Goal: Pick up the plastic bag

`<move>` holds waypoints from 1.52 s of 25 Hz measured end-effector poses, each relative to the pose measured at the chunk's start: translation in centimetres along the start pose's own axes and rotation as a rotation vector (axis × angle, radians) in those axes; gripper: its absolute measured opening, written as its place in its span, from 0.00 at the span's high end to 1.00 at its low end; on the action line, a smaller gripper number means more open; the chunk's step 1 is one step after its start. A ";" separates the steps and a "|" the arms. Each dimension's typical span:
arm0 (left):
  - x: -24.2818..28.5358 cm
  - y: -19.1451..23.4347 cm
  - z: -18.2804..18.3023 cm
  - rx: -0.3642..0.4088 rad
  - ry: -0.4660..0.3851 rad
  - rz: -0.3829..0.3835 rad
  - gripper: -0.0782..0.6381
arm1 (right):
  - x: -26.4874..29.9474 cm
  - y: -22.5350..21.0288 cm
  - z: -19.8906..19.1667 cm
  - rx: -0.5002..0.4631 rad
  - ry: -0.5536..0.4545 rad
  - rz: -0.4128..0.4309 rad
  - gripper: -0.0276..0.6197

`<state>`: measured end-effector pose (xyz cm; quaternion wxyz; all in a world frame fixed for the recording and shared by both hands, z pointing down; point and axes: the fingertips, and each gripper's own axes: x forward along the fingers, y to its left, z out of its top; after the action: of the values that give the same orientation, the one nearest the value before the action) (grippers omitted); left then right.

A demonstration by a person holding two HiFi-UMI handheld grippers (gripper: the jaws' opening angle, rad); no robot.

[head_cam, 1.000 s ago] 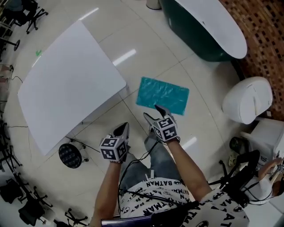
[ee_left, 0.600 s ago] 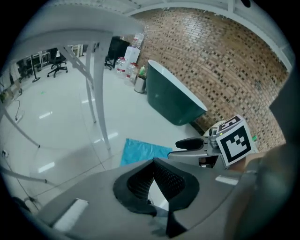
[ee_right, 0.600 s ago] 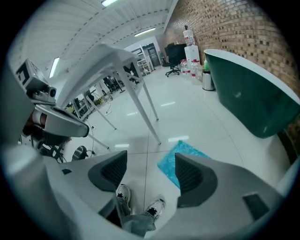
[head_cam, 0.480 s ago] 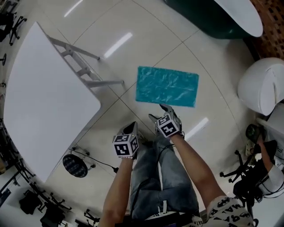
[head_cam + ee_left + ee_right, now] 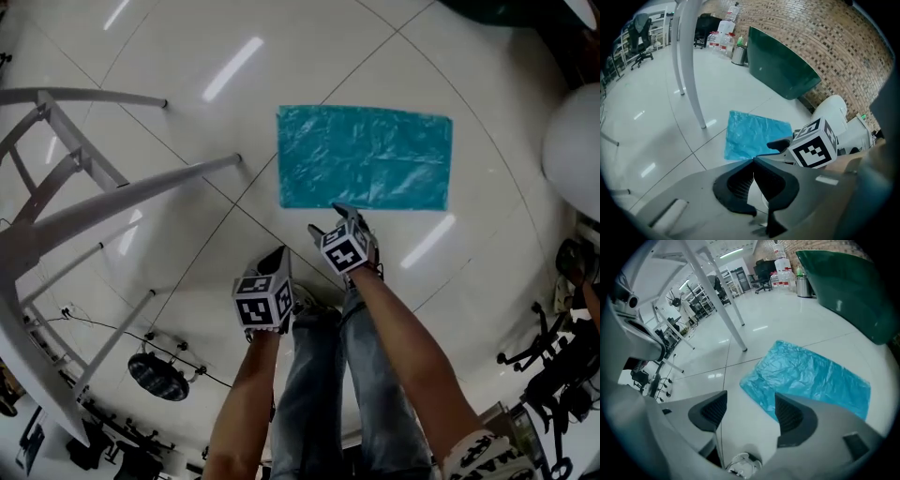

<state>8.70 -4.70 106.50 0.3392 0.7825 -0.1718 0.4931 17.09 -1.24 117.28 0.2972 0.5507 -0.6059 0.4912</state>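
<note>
Blue plastic bag (image 5: 364,157) lying flat just ahead of right gripper (image 5: 335,217), whose empty jaws have just been opening wide; left gripper (image 5: 277,255) jaws pressed together, empty.

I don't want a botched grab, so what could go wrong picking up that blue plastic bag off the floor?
The plastic bag lies flat on the glossy floor, so the right gripper, whose jaws have just been opening with nothing between them, may skid over it or jab the tile. The left gripper is shut, so it cannot help yet. A table leg stands close by.
</note>
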 end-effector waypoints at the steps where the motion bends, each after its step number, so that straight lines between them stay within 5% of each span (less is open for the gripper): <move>1: 1.3 0.7 -0.4 0.003 0.007 -0.001 0.89 | 1.6 -0.2 -0.2 -0.010 0.001 -0.002 0.44; 6: 5.6 4.4 -1.7 0.000 0.028 0.009 0.89 | 8.1 -0.6 -0.6 -0.124 0.002 -0.019 0.44; 14: 9.2 6.4 -3.8 0.007 0.054 0.000 0.89 | 14.2 0.1 -1.4 -0.531 -0.007 -0.039 0.44; 19: 9.6 6.2 -5.8 -0.015 0.052 -0.016 0.89 | 16.1 0.0 -1.8 -0.658 0.027 -0.030 0.44; 24: 9.7 5.7 -7.6 -0.037 0.056 -0.027 0.89 | 16.0 -0.5 -2.1 -0.592 0.015 -0.002 0.40; 27: 9.2 5.3 -7.5 -0.045 0.052 -0.025 0.89 | 14.9 -1.5 -1.1 -0.528 -0.019 -0.020 0.66; 30: 9.7 5.1 -7.7 -0.050 0.048 -0.028 0.89 | 15.2 -2.6 -1.4 -0.496 -0.017 -0.025 0.73; 32: 10.1 5.4 -7.9 -0.057 0.050 -0.031 0.89 | 15.8 -2.9 -1.7 -0.440 -0.001 -0.009 0.94; 35: 9.2 5.5 -7.0 -0.062 0.041 -0.034 0.89 | 14.5 -2.9 -0.2 -0.312 -0.027 0.024 0.95; 38: 7.0 4.5 -4.9 -0.064 0.008 -0.029 0.89 | 9.4 -2.9 3.0 -0.161 -0.166 0.044 0.95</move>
<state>5.99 -4.00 115.73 0.3720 0.7716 -0.1746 0.4855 18.38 -7.27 125.48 0.2784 0.5506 -0.6777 0.4002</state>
